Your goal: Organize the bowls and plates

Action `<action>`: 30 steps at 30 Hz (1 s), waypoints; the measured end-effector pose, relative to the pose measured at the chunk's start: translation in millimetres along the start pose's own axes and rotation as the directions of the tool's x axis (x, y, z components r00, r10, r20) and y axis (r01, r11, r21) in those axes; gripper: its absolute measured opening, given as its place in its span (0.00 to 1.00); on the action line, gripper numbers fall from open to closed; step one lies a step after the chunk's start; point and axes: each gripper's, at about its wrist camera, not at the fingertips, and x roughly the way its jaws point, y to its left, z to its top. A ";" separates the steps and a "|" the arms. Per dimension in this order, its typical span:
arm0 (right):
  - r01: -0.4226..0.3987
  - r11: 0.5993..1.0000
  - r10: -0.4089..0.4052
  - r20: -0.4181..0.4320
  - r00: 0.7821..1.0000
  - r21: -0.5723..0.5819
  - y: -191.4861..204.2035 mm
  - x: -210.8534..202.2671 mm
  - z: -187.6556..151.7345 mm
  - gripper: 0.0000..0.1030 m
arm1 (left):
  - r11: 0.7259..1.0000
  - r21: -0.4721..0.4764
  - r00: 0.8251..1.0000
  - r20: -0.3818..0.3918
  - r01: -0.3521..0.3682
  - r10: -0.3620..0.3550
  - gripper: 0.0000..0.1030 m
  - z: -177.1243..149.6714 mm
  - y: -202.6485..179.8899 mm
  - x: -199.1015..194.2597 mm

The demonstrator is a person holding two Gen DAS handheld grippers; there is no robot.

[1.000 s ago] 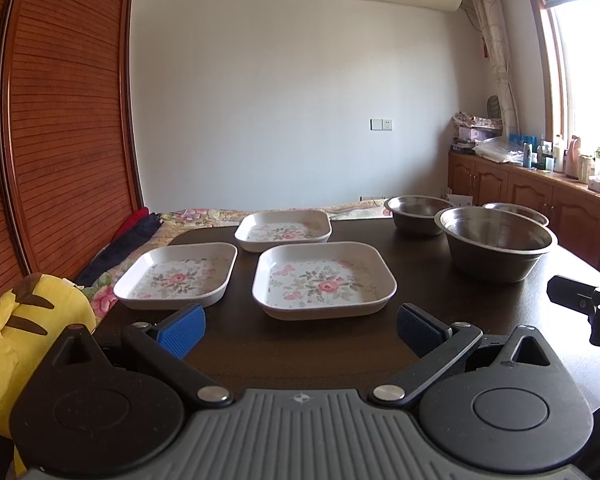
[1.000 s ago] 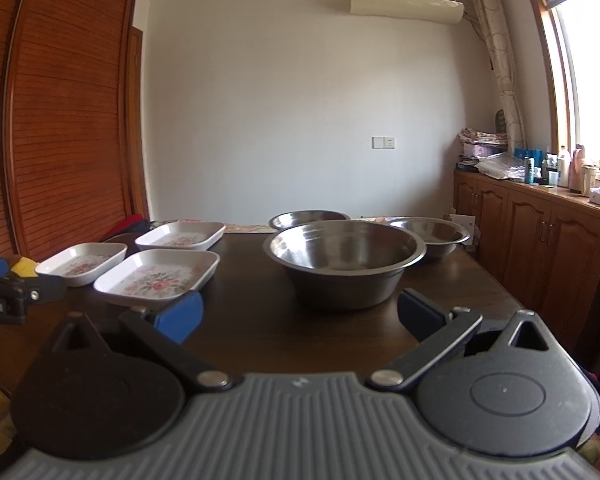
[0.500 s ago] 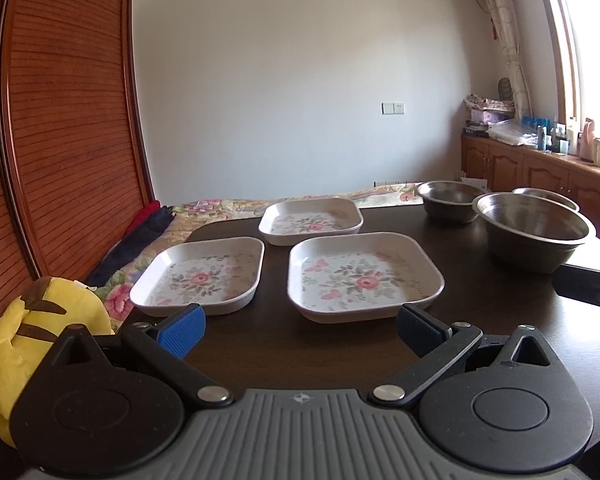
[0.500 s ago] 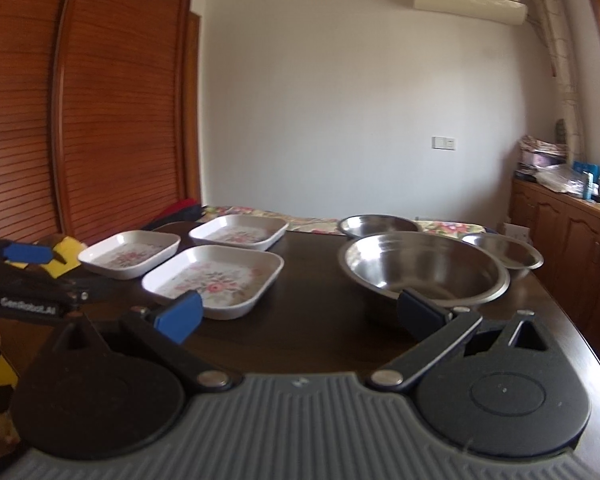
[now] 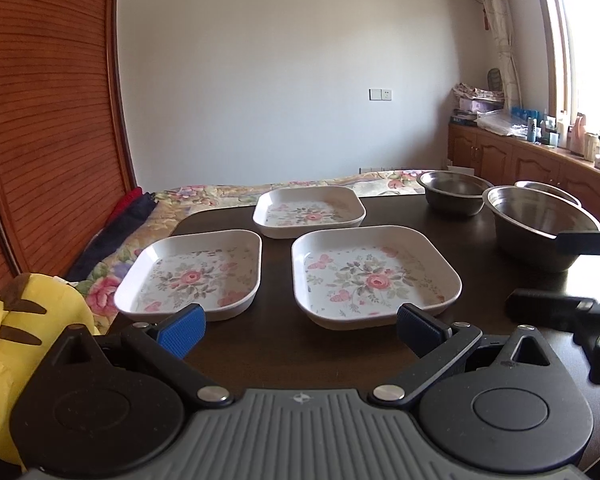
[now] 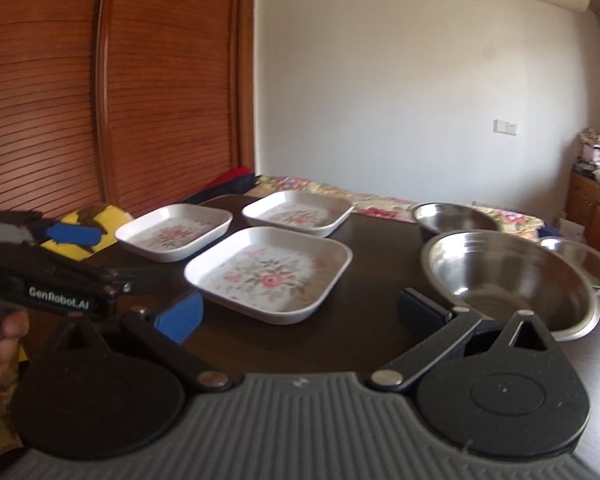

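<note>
Here, two spread grippers facing plates and bowls on a dark table [image 5: 472,240].
Left wrist: left gripper [image 5: 298,326] spread wide, empty, just short of near plate [image 5: 374,276]; left plate [image 5: 192,276] beside it, far plate [image 5: 310,211] behind; big bowl [image 5: 540,226] at right. Right wrist: right gripper [image 6: 300,312] likewise wide and empty, between near plate [image 6: 270,272] and big bowl [image 6: 508,276]; two smaller bowls [image 6: 454,218] behind, apart.

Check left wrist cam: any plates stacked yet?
No, all three plates lie apart on the table.
</note>
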 end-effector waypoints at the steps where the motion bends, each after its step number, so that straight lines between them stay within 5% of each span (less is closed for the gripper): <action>1: -0.010 1.000 0.010 -0.009 1.000 -0.005 0.4 3.2 1.2 1.00 | 1.000 0.000 1.000 -0.004 0.006 -0.006 1.00 2.0 1.2 2.9; 13: -0.051 0.999 0.051 -0.098 0.994 0.000 -10.8 49.1 13.3 0.76 | 0.996 0.000 0.995 -0.044 0.091 -0.091 0.79 25.3 12.8 44.2; 24: -0.068 0.997 0.074 -0.170 0.983 0.039 -23.5 74.1 11.2 0.46 | 0.992 0.005 0.987 -0.109 0.124 -0.122 0.42 38.0 22.7 82.3; 30: -0.078 0.996 0.087 -0.195 0.977 0.052 -28.7 83.4 12.7 0.40 | 0.992 0.021 0.982 -0.141 0.127 -0.122 0.29 38.4 22.7 98.3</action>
